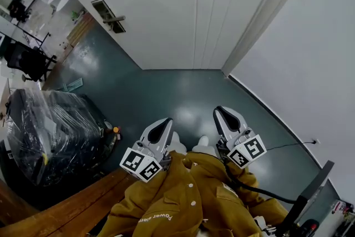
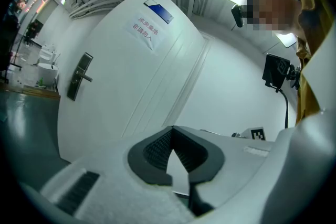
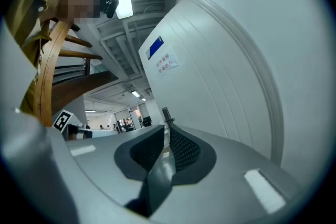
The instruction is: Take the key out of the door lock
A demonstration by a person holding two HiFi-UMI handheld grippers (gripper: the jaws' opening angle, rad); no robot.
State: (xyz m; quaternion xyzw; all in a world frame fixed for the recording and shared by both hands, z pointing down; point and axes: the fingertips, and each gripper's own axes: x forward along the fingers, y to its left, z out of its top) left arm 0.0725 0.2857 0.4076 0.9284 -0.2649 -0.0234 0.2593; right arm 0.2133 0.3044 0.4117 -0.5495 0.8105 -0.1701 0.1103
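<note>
Approach to a white door [image 1: 166, 8]. The key itself is too small to make out; its lock plate [image 1: 108, 15], under a lever handle [image 1: 115, 19], lies well apart from both tools. The left gripper [image 1: 164, 122] is clenched on nothing; the right gripper [image 1: 222, 114] stands slightly parted and empty (a narrow slit only). Likely faults: a closed or barely parted jaw would knock the key rather than straddle it, and a skewed pull may bind it in the cylinder. The floor [image 1: 166, 94] is dark green and glossy, with a plastic-wrapped load [image 1: 50, 130] at left.

Head view steeply down; gripper views level, far; all share door [image 1: 166, 8].
</note>
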